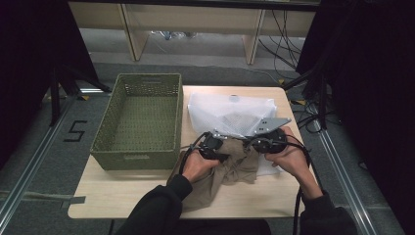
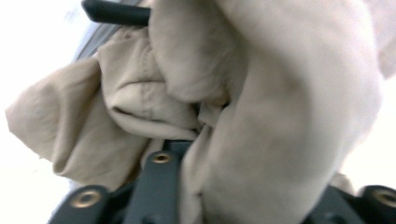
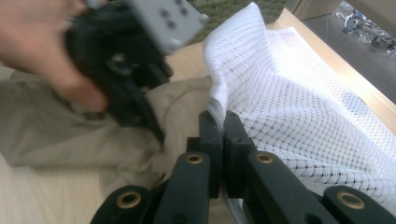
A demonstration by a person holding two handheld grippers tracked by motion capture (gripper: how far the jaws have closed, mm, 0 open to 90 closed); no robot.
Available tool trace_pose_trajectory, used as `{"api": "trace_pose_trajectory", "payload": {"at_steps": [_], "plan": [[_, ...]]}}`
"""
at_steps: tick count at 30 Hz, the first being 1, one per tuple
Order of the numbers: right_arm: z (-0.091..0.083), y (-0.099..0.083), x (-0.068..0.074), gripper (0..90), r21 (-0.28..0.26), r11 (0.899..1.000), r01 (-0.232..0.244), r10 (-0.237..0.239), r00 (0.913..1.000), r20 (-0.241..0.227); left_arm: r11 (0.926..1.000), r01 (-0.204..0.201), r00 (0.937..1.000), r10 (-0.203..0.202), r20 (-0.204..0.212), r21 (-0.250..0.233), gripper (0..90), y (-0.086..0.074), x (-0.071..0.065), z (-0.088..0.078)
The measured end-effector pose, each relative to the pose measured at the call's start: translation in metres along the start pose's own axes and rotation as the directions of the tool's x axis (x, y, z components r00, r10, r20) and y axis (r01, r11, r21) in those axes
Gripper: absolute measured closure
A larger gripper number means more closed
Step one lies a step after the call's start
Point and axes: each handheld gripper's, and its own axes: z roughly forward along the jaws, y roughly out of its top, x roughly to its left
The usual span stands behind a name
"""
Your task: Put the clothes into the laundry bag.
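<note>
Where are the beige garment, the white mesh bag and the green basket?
beige garment [image 1: 235, 169]: high view, bunched middle.
white mesh bag [image 3: 299, 102]: right gripper view, netting face.
green basket [image 1: 131, 159]: high view, near wall.

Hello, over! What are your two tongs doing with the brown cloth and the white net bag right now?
Right tongs shut on white net bag edge. Left tongs in beige cloth, grip unclear. Green basket stands aside, nothing blocking.
</note>
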Motion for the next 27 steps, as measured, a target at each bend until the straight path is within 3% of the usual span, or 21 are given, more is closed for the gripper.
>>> {"api": "trace_pose_trajectory", "payload": {"at_steps": [3,4,6,7,8,10,12,13,15,16,17,18,20,21,22,23,25,27], "plan": [[0.0,0.002,0.0,89.7,-0.014,1.0,0.012,-0.011,0.9999,0.005,0.9998,-0.019,0.9968,0.019,0.077,-0.004,75.1,0.005,-0.016,-0.009],[-0.001,0.003,0.0,89.7,-0.017,1.0,0.005,-0.005,0.9999,0.009,0.9992,-0.04,0.995,0.039,0.092,0.009,74.9,0.005,-0.017,-0.009],[-0.004,0.005,0.001,89.7,-0.023,1.0,0.002,-0.002,1.0,0.008,0.9984,-0.044,0.9944,0.04,0.098,0.036,74.8,0.005,-0.016,-0.001],[-0.005,0.006,0.002,89.7,-0.024,1.0,0.002,-0.002,1.0,0.008,0.9983,-0.028,0.9959,0.023,0.088,0.051,74.8,0.004,-0.013,0.004],[-0.006,0.006,0.003,89.7,-0.026,1.0,0.003,-0.003,0.9999,0.014,0.998,0.061,0.995,-0.062,0.078,0.017,74.8,0.003,-0.012,0.013],[-0.007,0.007,0.005,89.7,-0.022,1.0,0.013,-0.013,0.9999,0.009,0.9941,0.103,0.9928,-0.105,0.057,0.033,74.1,0.003,0.001,0.02],[-0.007,0.006,0.006,89.7,-0.017,1.0,0.022,-0.022,0.9997,0.005,0.9871,0.16,0.9867,-0.16,0.029,0.009,72.2,0.003,0.01,0.022],[-0.007,0.005,0.008,89.7,-0.012,1.0,0.013,-0.013,0.9999,0.003,0.9767,0.212,0.9773,-0.212,0.007,-0.037,70.9,0.003,0.01,0.023],[-0.005,0.001,0.009,89.7,-0.008,1.0,0.021,-0.021,0.9997,-0.009,0.9712,0.23,0.9729,-0.231,-0.013,-0.064,66.2,0.004,0.011,0.019],[-0.005,-0.002,0.01,89.7,-0.003,1.0,0.013,-0.013,0.9999,-0.011,0.974,0.217,0.9754,-0.219,-0.027,-0.066,64.6,0.004,0.011,0.017],[-0.004,-0.004,0.01,89.7,-0.005,1.0,0.014,-0.014,0.9998,-0.016,0.9781,0.198,0.9799,-0.199,-0.014,-0.065,62.5,0.004,0.01,0.014],[-0.004,-0.006,0.01,89.7,-0.002,1.0,0.011,-0.011,0.9998,-0.015,0.9785,0.194,0.9805,-0.196,-0.017,-0.07,58.8,0.003,0.008,0.011],[-0.004,-0.009,0.011,89.7,0.006,1.0,0.004,-0.004,0.9999,-0.013,0.9864,0.153,0.9871,-0.155,-0.041,-0.062,45.0,0.001,0.003,0.002],[-0.004,-0.011,0.012,89.7,0.012,1.0,-0.015,0.015,0.9998,-0.011,0.9886,0.127,0.9903,-0.131,-0.046,-0.08,40.2,0.0,0.0,-0.004],[-0.004,-0.011,0.011,89.7,0.005,1.0,0.001,-0.001,0.9999,-0.014,0.9882,0.103,0.9934,-0.108,-0.04,-0.113,40.5,-0.001,-0.003,-0.009],[-0.004,-0.011,0.011,89.7,0.003,1.0,0.0,0.0,0.9999,-0.014,0.9896,0.079,0.996,-0.083,-0.033,-0.12,42.1,-0.002,-0.004,-0.012],[-0.003,-0.01,0.01,89.7,-0.003,1.0,0.0,0.0,0.9999,-0.015,0.9894,0.022,0.9997,-0.023,-0.009,-0.143,60.2,-0.003,-0.007,-0.013],[-0.003,-0.007,0.012,89.7,-0.003,1.0,-0.005,0.005,1.0,-0.008,0.9906,0.024,0.9996,-0.021,0.02,-0.135,74.5,-0.002,-0.01,-0.006]]}}
